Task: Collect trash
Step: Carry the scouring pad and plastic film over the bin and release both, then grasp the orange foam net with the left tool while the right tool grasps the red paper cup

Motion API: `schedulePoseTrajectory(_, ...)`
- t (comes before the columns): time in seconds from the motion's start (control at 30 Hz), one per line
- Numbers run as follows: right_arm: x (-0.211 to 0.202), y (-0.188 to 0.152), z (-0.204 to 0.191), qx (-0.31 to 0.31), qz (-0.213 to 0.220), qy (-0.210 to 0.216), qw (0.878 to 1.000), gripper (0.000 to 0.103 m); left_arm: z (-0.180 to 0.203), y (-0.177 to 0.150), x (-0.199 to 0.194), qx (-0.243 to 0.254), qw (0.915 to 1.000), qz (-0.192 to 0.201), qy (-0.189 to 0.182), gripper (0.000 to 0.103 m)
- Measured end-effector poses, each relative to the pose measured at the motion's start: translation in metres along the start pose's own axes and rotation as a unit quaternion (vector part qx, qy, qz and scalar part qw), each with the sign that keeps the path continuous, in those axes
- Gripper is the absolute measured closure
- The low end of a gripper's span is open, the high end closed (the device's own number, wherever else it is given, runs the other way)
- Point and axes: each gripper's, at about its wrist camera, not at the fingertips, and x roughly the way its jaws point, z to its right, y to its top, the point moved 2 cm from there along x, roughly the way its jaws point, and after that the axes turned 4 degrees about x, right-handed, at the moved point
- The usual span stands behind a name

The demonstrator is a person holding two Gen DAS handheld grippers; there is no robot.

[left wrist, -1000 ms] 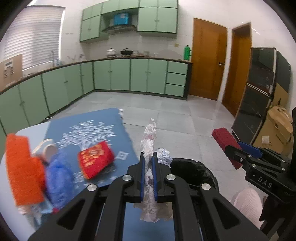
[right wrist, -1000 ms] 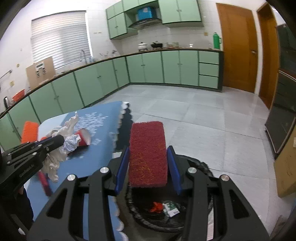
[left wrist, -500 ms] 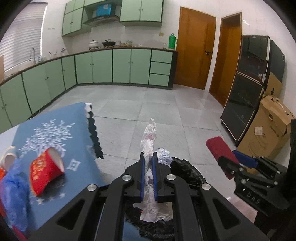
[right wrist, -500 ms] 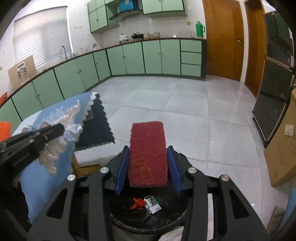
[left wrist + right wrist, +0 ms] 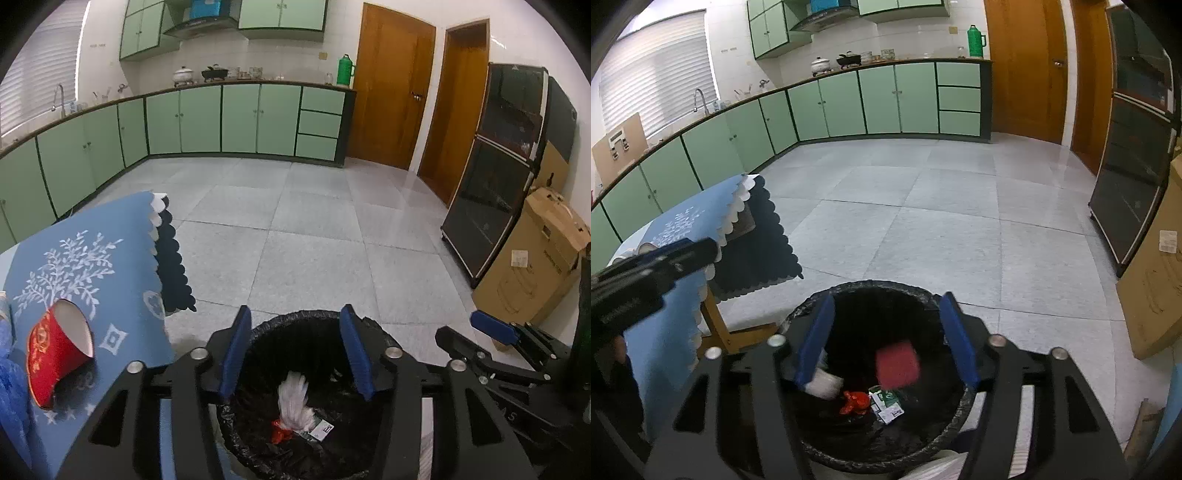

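Note:
Both grippers hang open over a black-lined trash bin (image 5: 295, 321) (image 5: 871, 288) on the floor. My left gripper (image 5: 295, 354) is empty; the crumpled white plastic (image 5: 293, 402) lies blurred inside the bin beside a red scrap (image 5: 279, 435). My right gripper (image 5: 886, 339) is empty; the red sponge (image 5: 897, 365) is blurred in mid-fall inside the bin, above a red scrap (image 5: 855, 402) and a small wrapper (image 5: 886, 404). A red paper cup (image 5: 59, 354) lies on its side on the blue tablecloth (image 5: 92, 266) at the left.
The table with the blue cloth (image 5: 679, 229) stands left of the bin. Blue fuzzy items (image 5: 7, 387) sit at its left edge. A cardboard box (image 5: 532, 258) and a dark cabinet (image 5: 498, 184) stand at the right. Grey tiled floor stretches ahead to green cabinets.
Both grippers moved over the bin and opened. The left one let go of the white plastic and the right one let go of the red sponge; both dropped into the bin.

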Motion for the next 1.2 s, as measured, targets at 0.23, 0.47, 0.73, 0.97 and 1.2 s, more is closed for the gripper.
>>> schedulePoseTrajectory(0.23, -0.016, 0.005, -0.005, 0.014, 0.012, -0.009, 1.000, 0.009, -0.019, 0.009, -0.033, -0.019, 0.9993, 0.027, 0.018, 0.031)
schedulePoseTrajectory(0.47, -0.040, 0.014, -0.034, 0.009, 0.031, 0.018, 0.999, 0.008, -0.054, 0.003, -0.089, -0.029, 0.9955, 0.061, 0.066, 0.026)
schedulePoseTrajectory(0.73, -0.053, 0.013, -0.087, -0.014, 0.040, 0.051, 0.998, 0.008, -0.099, -0.018, -0.144, -0.034, 0.9858, 0.076, 0.146, 0.025)
schedulePoseTrajectory(0.97, -0.054, 0.009, -0.139, -0.036, 0.041, 0.083, 0.995, 0.008, -0.149, -0.039, -0.188, -0.065, 0.9687, 0.089, 0.223, 0.024)
schedulePoseTrajectory(1.2, -0.051, 0.007, -0.195, -0.070, 0.041, 0.119, 0.990, 0.008, -0.195, -0.064, -0.209, -0.096, 0.9543, 0.080, 0.271, 0.024)
